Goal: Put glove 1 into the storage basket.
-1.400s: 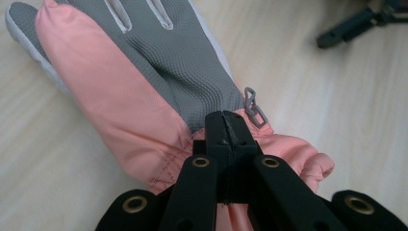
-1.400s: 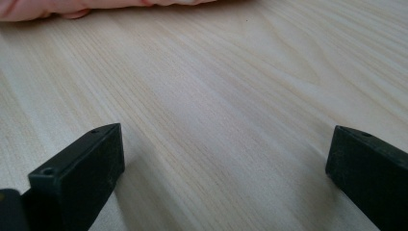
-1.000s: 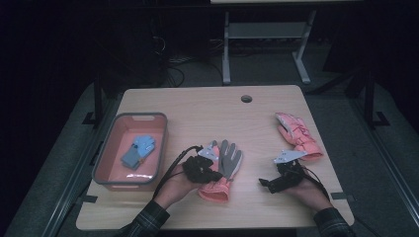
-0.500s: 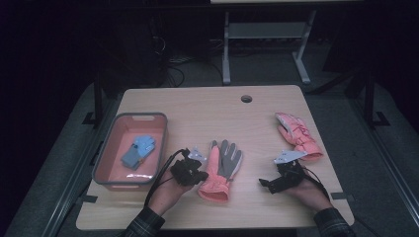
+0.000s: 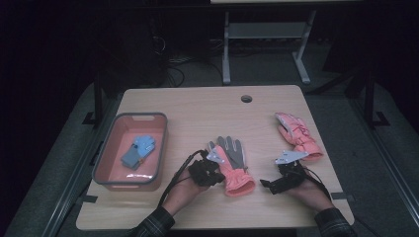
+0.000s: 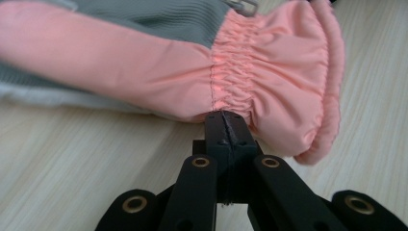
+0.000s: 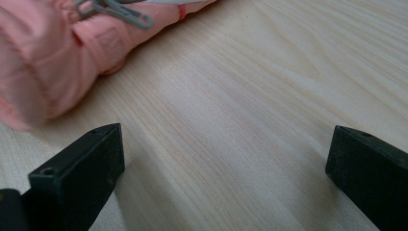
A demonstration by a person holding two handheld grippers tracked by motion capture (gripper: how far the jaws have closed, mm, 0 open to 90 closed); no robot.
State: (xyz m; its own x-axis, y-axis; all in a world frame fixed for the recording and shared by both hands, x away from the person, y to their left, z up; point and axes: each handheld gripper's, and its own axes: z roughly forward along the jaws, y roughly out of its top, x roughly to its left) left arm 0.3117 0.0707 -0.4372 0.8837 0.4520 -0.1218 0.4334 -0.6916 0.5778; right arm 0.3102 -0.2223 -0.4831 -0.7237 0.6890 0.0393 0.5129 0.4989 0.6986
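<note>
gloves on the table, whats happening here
A person holds a tool in each hand at a wooden table. The left tool is shut, its tips at the gathered wrist of the pink and grey glove. The right tool is open over bare wood. A second pink glove lies to the right, and a blue item sits in the pink bin.

Overhead forward-down; gripper views close — shared pink glove (image 6: 269, 82)
</note>
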